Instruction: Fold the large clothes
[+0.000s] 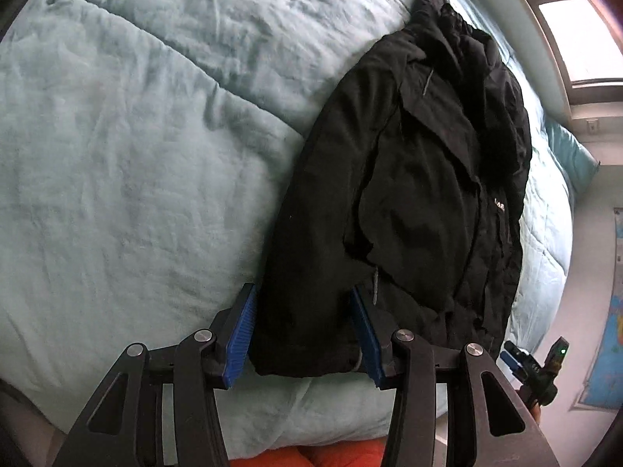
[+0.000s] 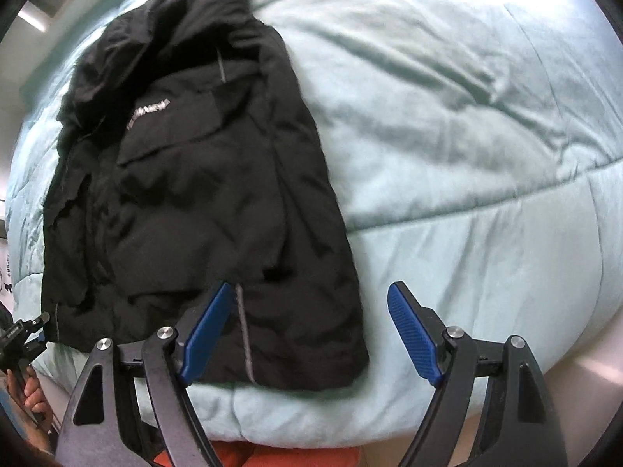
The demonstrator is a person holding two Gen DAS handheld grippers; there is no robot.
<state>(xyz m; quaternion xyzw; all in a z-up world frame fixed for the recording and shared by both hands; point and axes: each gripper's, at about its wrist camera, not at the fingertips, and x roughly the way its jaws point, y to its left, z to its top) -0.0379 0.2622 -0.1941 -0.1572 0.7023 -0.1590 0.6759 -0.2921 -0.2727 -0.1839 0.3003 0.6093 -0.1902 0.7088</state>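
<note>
Pale teal comforter (image 1: 117,155) covers the bed, quilted and rumpled; a window (image 1: 576,39) sits past the far edge, a map poster (image 1: 611,311) on the wall at the right of the left wrist view. Orange fabric (image 2: 272,455) shows below the bed's near edge.

Black jacket (image 2: 194,194) lies lengthwise on the comforter, hem toward the grippers, collar and hood bunched at the far end. Sides look already turned in, giving a narrow long panel; white lettering on the chest faces up.

Left gripper (image 1: 307,334): jaws wide apart, blue pads either side of the hem's left corner. Holds nothing; whether the pads touch cloth cannot be told.

Right gripper (image 2: 311,334): jaws spread wide, nothing held. Left pad over the hem beside a grey reflective strip (image 2: 243,330); right pad over bare comforter beyond the jacket's right corner.

Step in hand, as judged: taking hold of the hem for the lengthwise fold, bottom up toward the collar.

Next move calls for both grippers to close on the hem corners, catching every layer, then lift and carry evenly. Padded cloth looks bulky; a shallow pinch may slip.
</note>
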